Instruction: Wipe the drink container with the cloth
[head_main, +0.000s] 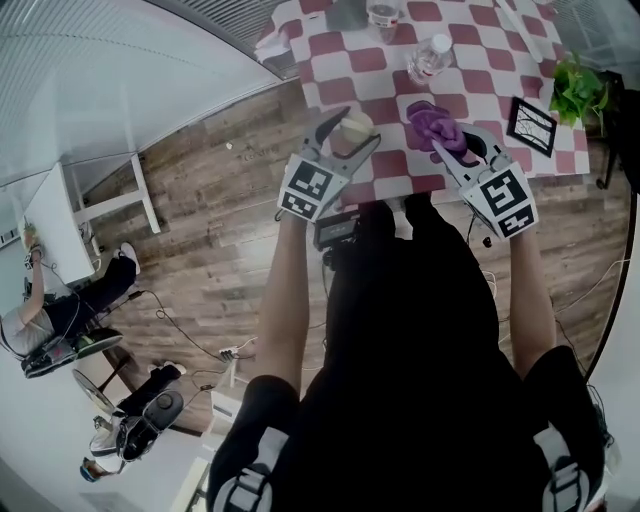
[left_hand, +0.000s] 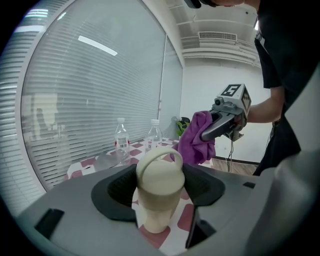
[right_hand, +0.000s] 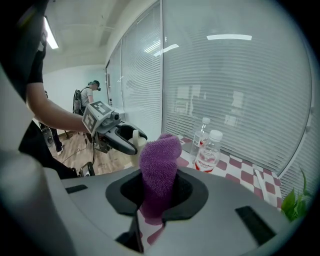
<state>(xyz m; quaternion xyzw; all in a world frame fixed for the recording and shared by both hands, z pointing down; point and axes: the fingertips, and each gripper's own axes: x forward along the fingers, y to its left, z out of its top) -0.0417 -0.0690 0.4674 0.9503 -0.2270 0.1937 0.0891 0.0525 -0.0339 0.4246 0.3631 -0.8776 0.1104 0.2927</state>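
Observation:
A cream drink container (head_main: 358, 123) with a loop handle on its lid is held upright above the table's near edge, my left gripper (head_main: 355, 130) shut on it. In the left gripper view the container (left_hand: 159, 180) fills the wide gap between the jaws of the left gripper (left_hand: 158, 197). My right gripper (head_main: 446, 137) is shut on a bunched purple cloth (head_main: 432, 124), seen close up as the cloth (right_hand: 159, 167) in the right gripper (right_hand: 159, 197). The cloth (left_hand: 195, 137) hangs just right of the container, apart from it.
The red-and-white checked table (head_main: 345, 60) carries two clear water bottles (head_main: 430, 57) (head_main: 384, 12), a black-framed picture (head_main: 531, 125) and a green plant (head_main: 578, 88) at the right. Wooden floor lies to the left. A window wall with blinds stands behind the table.

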